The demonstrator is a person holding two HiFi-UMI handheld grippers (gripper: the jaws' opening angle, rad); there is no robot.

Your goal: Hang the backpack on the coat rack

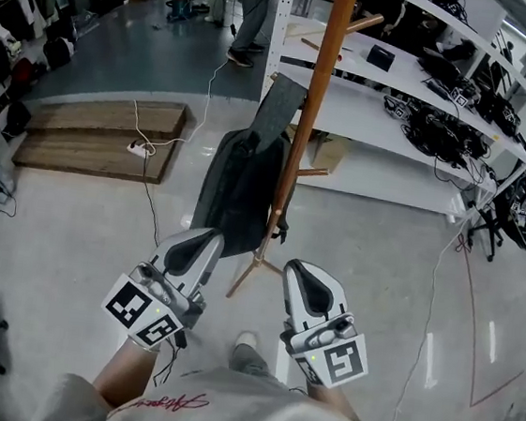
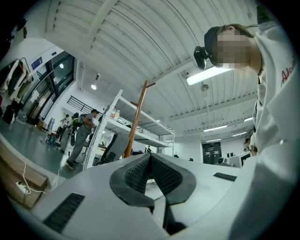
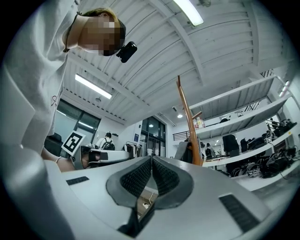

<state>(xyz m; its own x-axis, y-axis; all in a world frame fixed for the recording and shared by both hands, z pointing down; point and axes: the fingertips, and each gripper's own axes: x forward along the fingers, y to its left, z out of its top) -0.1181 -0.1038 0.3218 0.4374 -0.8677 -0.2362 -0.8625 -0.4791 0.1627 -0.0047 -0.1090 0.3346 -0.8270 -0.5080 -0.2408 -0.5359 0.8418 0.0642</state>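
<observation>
One slouchy dark grey backpack [image 1: 237,188] on the one wooden coat rack [image 1: 312,97], mid-frame; left gripper [image 1: 208,238], right gripper [image 1: 296,270]: jaws together, empty.

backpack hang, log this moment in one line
backpack: hanging on coat rack | left gripper: shut, empty, clear of backpack | right gripper: shut, empty, clear of backpack | task: looks done
</observation>
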